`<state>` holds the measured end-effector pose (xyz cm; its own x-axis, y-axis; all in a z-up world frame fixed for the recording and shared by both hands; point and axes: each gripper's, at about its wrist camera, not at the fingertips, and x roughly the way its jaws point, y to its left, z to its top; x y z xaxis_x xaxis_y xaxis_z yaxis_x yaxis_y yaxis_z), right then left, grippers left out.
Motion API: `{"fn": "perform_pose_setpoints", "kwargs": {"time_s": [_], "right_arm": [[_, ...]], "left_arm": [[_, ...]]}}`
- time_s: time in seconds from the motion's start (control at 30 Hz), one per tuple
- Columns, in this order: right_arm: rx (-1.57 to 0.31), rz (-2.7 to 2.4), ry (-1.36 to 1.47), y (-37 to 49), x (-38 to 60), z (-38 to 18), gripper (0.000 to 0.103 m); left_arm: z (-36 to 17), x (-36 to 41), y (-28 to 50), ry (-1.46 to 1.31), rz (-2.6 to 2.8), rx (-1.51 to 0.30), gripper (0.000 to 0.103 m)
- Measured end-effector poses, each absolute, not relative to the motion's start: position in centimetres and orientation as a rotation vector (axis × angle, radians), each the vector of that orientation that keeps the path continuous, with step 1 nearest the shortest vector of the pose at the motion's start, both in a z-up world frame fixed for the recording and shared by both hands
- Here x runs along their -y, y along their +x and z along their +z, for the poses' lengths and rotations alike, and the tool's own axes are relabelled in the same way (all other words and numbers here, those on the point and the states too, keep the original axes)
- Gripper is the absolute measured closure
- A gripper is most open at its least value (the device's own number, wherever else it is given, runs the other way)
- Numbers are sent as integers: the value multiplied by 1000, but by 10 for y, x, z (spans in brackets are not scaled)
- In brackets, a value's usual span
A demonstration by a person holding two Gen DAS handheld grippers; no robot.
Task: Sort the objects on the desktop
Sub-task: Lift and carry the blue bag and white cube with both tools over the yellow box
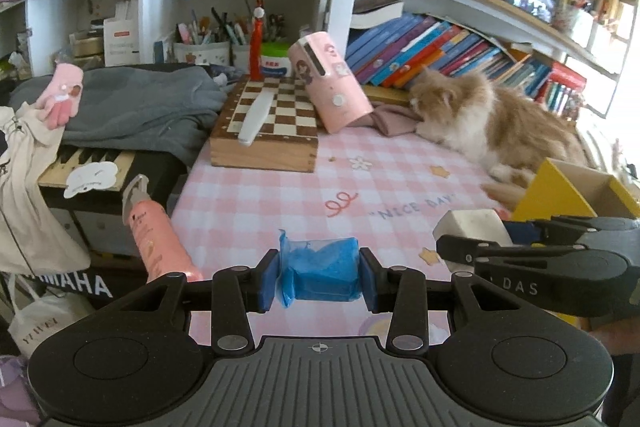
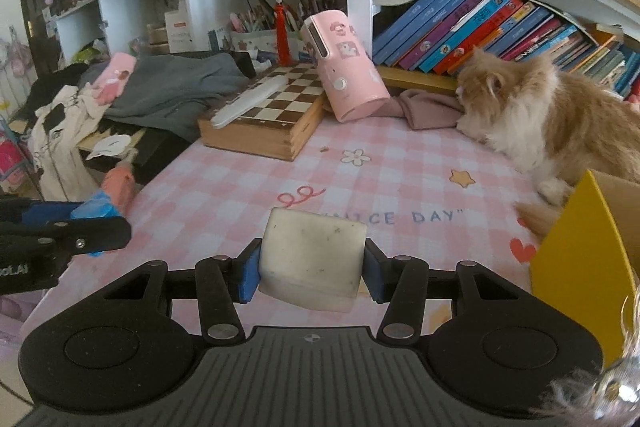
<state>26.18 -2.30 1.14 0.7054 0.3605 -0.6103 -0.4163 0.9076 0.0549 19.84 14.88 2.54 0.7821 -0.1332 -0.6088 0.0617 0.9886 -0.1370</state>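
My left gripper (image 1: 319, 277) is shut on a small block in crinkled blue wrapping (image 1: 320, 273), held above the pink checked desk mat (image 1: 360, 195). My right gripper (image 2: 312, 269) is shut on a grubby white eraser block (image 2: 314, 261), also lifted off the mat. Each gripper shows in the other's view: the right gripper (image 1: 452, 247) with the white eraser block (image 1: 472, 225) at the right edge of the left wrist view, the left gripper (image 2: 108, 223) with the blue block (image 2: 96, 209) at the left edge of the right wrist view. A yellow open box (image 2: 576, 259) stands at the right.
A fluffy orange-and-white cat (image 2: 532, 119) lies at the back right of the mat. A wooden chessboard box (image 2: 264, 115) with a white case on it, a tilted pink canister (image 2: 346, 67) and a pink cloth (image 2: 428, 107) sit at the back. A pink bottle (image 1: 156, 231) lies at the left edge.
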Motion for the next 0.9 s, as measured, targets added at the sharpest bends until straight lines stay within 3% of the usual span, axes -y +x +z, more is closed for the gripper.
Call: {"fn": "perform_pose_setpoints", "kwargs": {"time_s": [0.9], "right_arm": [[-710, 344, -30, 89, 25, 7, 56]], "left_arm": [[24, -159, 75, -127, -279, -702, 64]]}}
